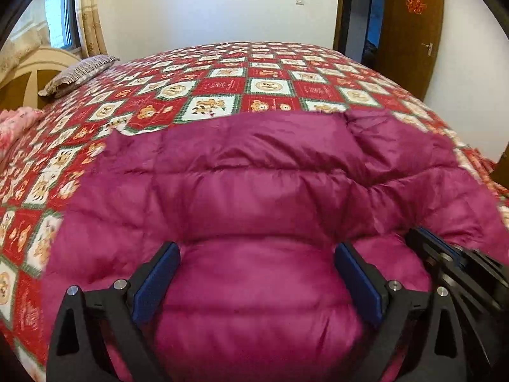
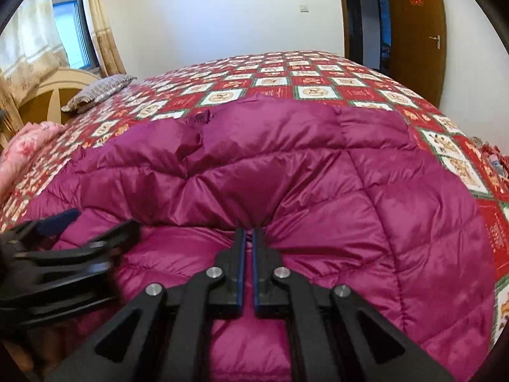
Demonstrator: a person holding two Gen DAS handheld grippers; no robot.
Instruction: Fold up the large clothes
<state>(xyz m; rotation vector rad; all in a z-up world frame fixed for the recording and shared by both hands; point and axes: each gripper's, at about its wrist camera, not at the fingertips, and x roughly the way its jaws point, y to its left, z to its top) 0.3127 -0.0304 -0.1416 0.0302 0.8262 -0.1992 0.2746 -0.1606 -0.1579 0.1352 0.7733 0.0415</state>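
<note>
While the right gripper (image 2: 248, 232) pinches a fold of the one magenta puffer jacket (image 2: 286, 172) lying on the bed (image 2: 318, 76), the left gripper (image 1: 256, 254) gapes wide, holding nothing. The slick, puffy fabric could slip free if pulled hard. Two grippers, one pillow (image 2: 98, 90).

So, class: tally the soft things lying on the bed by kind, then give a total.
Magenta puffer jackets: 1
Striped grey pillows: 1
Pink floral bedding bundles: 1
Total: 3
</note>
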